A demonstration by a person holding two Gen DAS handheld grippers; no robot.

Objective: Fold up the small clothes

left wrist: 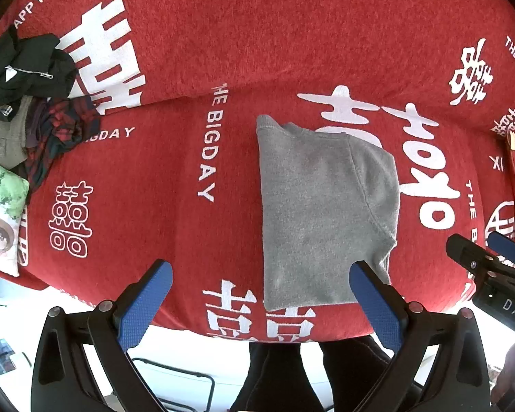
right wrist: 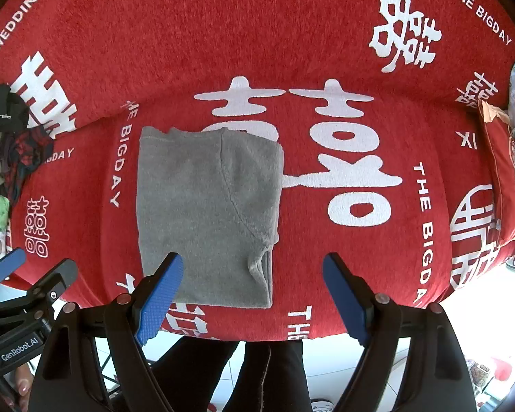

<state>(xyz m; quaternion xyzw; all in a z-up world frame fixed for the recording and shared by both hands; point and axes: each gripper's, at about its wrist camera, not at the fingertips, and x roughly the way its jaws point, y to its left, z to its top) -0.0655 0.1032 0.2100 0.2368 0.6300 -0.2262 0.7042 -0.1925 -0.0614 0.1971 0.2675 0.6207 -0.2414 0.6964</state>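
Covering the whole seat and back, a red blanket [right wrist: 326, 51] printed with white characters and "THE BIGDAY" lettering lies under everything. On it, near the front edge, rests the gray garment [right wrist: 206, 213], folded into a flat rectangle with a sleeve seam curving across its top layer. At far left sits a heap of dark clothes [left wrist: 34, 103]. Both claws hang above, clear of the cloth: the left gripper [left wrist: 257, 305] spread wide, the right gripper [right wrist: 254, 295] equally spread, nothing between their blue pads.
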